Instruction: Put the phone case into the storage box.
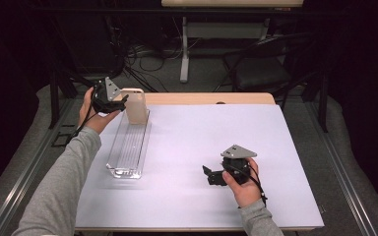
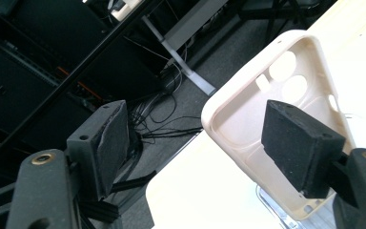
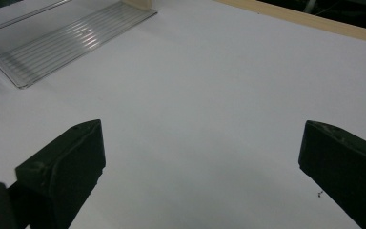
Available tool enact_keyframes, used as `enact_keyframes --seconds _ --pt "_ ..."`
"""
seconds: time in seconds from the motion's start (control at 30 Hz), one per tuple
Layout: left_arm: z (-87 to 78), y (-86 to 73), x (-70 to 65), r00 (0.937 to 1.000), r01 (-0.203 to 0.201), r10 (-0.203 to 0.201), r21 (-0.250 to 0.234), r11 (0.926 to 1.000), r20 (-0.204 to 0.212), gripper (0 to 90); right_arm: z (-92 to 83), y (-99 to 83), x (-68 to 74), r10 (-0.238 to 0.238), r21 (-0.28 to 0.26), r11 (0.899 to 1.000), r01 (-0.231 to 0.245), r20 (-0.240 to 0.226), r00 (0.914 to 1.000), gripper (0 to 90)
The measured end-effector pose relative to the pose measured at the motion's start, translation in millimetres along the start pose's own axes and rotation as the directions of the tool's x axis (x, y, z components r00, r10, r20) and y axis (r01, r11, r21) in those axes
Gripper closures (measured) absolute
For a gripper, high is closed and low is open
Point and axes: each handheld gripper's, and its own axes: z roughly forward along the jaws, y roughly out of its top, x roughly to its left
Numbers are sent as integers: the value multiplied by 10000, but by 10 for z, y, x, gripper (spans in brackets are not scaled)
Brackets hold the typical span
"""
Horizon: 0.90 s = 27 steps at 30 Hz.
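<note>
Beige rounded phone case [image 2: 248, 114], ribbed clr tray [image 1: 128, 142]

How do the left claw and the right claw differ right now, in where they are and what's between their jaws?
The left claw is raised at the table's far left, at the cream phone case standing in the clear ribbed tray; the right claw sits low over the white table, near right. The left claw's jaws straddle the case's edge, one pad inside the shell, the other clear of it; the right claw's jaws have nothing between them. Both stand open.
</note>
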Motion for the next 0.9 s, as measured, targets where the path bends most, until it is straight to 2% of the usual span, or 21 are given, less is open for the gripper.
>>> enact_keyframes --seconds 0.17,0.33,0.5,0.6,0.63,0.73,0.87,0.9 --pt "-61 14 22 9987 434 -434 -6 9991 252 217 -3 10 5 -48 -34 10000 48 24 10000 14" --pt "-117 39 47 9945 897 -888 -147 9959 558 217 -6 11 6 -58 -24 10000 58 21 10000 14" --pt "-143 48 54 9870 1328 -1320 -20 9911 922 205 -11 11 1 -29 -44 10000 29 6 10000 14" --pt "-156 52 71 9783 1670 -1658 13 9860 1239 195 -15 14 0 -33 -68 10000 33 21 10000 14" --pt "-162 52 79 9747 1792 -1778 16 9838 1355 194 -16 15 -1 -47 -83 10000 47 22 10000 14" --pt "-171 53 97 9550 2351 -2320 54 9720 1849 185 -19 17 2 -18 -84 10000 18 21 10000 14" --pt "-192 58 116 9253 2968 -2931 215 9547 2407 184 -18 16 -2 -45 -69 10000 45 18 10000 14" --pt "-198 59 122 9157 3151 -3103 232 9488 2552 184 -17 16 -2 -47 -68 10000 47 21 10000 14"
